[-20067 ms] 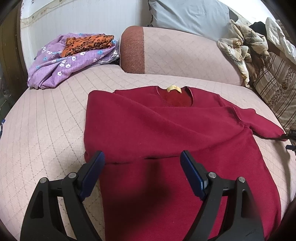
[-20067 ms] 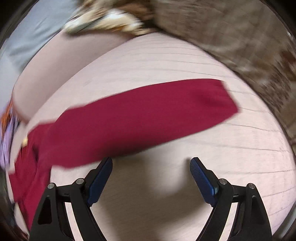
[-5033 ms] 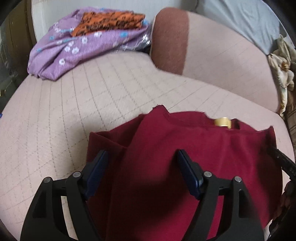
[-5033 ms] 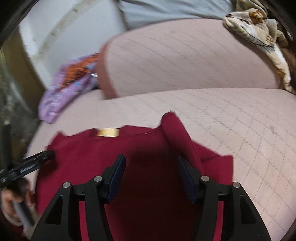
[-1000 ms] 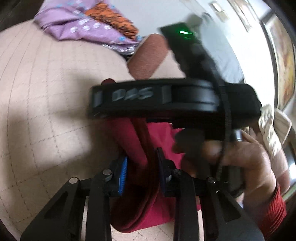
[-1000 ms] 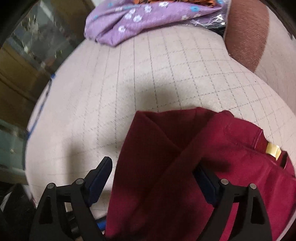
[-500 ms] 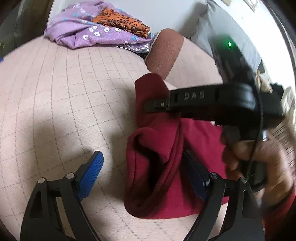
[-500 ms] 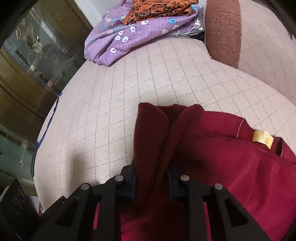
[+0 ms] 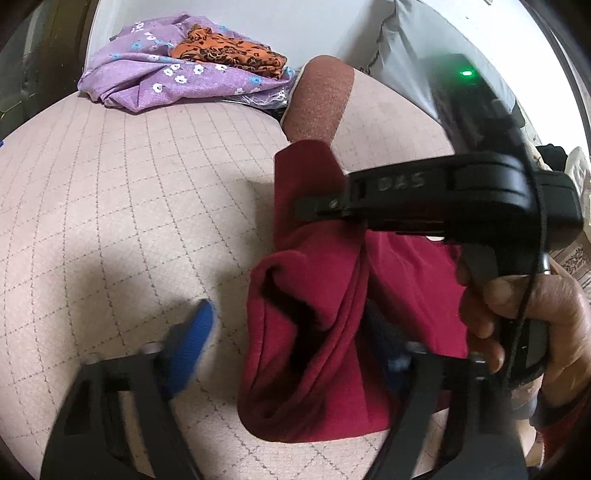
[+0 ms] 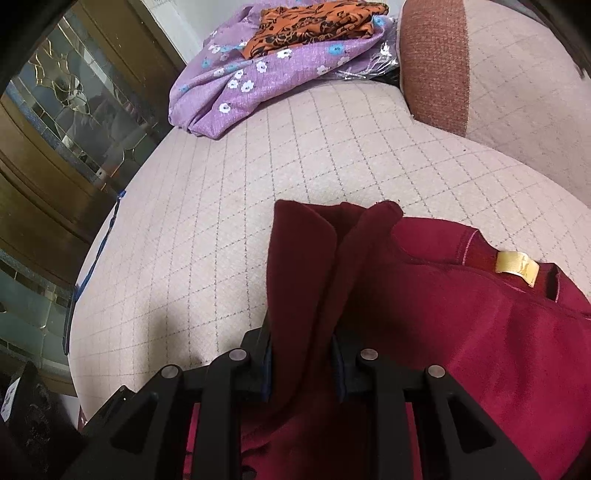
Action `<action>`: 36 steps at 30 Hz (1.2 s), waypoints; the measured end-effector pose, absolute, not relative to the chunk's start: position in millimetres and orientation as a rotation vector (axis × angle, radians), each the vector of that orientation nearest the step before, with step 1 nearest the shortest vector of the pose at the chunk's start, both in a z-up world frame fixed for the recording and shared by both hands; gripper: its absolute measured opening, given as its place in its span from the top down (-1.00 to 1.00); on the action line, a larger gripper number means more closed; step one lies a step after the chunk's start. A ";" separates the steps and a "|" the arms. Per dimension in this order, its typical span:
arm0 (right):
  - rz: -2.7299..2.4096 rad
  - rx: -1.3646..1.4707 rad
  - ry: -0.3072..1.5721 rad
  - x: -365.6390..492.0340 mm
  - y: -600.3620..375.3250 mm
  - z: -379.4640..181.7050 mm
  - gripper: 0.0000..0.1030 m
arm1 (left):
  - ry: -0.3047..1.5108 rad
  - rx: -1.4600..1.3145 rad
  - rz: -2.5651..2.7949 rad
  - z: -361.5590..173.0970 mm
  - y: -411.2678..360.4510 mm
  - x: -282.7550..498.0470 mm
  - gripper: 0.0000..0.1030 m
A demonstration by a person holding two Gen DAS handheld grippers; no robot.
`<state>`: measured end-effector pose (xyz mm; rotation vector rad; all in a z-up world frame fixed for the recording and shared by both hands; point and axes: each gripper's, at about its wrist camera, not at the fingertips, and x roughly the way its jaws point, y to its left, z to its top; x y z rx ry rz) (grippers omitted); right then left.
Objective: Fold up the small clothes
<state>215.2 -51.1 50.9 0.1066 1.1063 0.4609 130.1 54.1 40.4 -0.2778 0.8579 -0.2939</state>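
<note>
Far left of the right claw [image 10: 302, 365], a glazed wooden cabinet [image 10: 55, 122] is seen beyond the edge of the quilted bed [image 10: 229, 206]. Ahead of it and to the left, one purple flowered cloth [image 10: 236, 74] is piled, with one orange patterned cloth [image 10: 314, 26] on top. Between its fingers one red sweater [image 10: 461, 332] is gripped: the claw is closed tight on a bunched fold of it, and the fold stands up just ahead of the tips. To the right of the claw the sweater's neckline is seen, with one gold label [image 10: 516, 268] sewn inside; no writing can be read on it. Ahead and to the right one bolster [image 10: 480, 74] is lain, with a rust-brown end.

In the left wrist view, the left claw [image 9: 295, 339] is spread wide, blurred, and nothing is held in it. The sweater [image 9: 314, 332] is draped between its fingers, nearer the right one, and rests on the bed [image 9: 110, 203]. Above and to the right, the right claw's black body [image 9: 443, 199] is seen pinching the fold; "DAS" is embossed on it, upside down, and one green light is lit. At the right edge the right hand [image 9: 535, 325] is wrapped round its handle.
</note>
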 end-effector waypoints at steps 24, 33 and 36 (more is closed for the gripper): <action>0.231 0.285 0.915 129.4 -269.3 118.7 0.69 | 0.829 -0.119 -0.667 98.7 -151.1 100.8 0.63; 0.082 0.306 0.998 117.7 -328.0 55.2 0.68 | 0.977 -0.065 -0.725 56.5 -195.9 93.2 0.45; 0.028 0.276 1.027 112.5 -333.9 40.1 0.36 | 1.001 -0.059 -0.772 67.5 -179.7 82.8 0.19</action>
